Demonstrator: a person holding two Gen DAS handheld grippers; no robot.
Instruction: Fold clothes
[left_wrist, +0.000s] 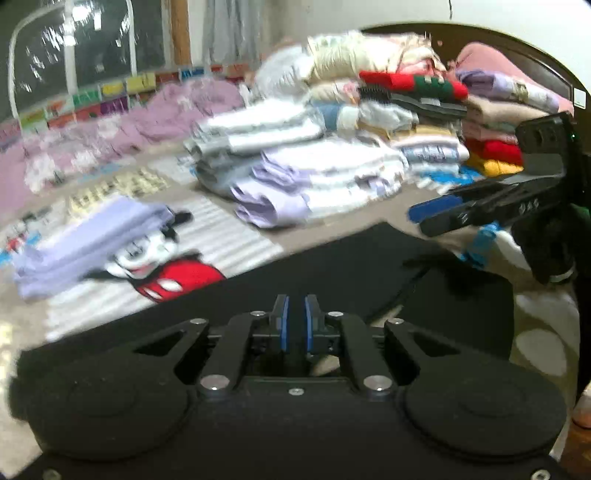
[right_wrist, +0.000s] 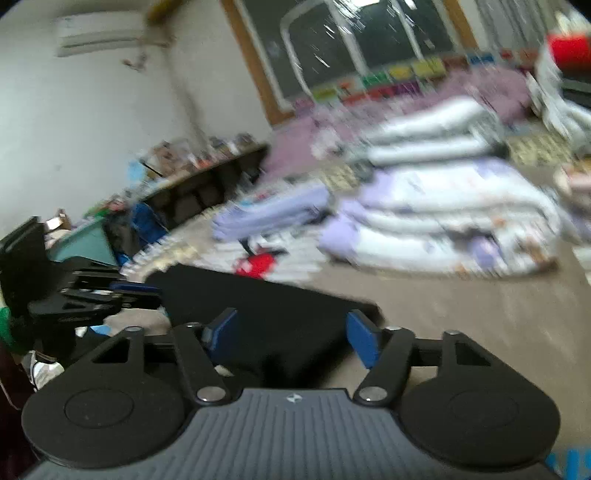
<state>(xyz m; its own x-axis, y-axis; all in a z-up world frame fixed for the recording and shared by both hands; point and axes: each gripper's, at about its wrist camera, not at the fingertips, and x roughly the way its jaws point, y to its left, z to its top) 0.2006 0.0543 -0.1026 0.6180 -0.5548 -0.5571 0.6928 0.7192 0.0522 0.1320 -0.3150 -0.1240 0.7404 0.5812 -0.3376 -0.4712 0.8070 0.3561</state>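
A black garment (left_wrist: 332, 266) is seen flat at the bed's near edge; left gripper (left_wrist: 296, 325) nearly pressed together, apparently on nothing, right gripper (right_wrist: 291, 338) spread above it; blurred views suggest a missed or bunched pinch.

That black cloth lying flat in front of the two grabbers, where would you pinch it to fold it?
Probably at the near corners. The black cloth lies flat with nothing raised in the middle, so only its edges give the fingers something to close on. The right gripper is open above the near right part; the left gripper is nearly shut over the near edge. Come in low from the near side.
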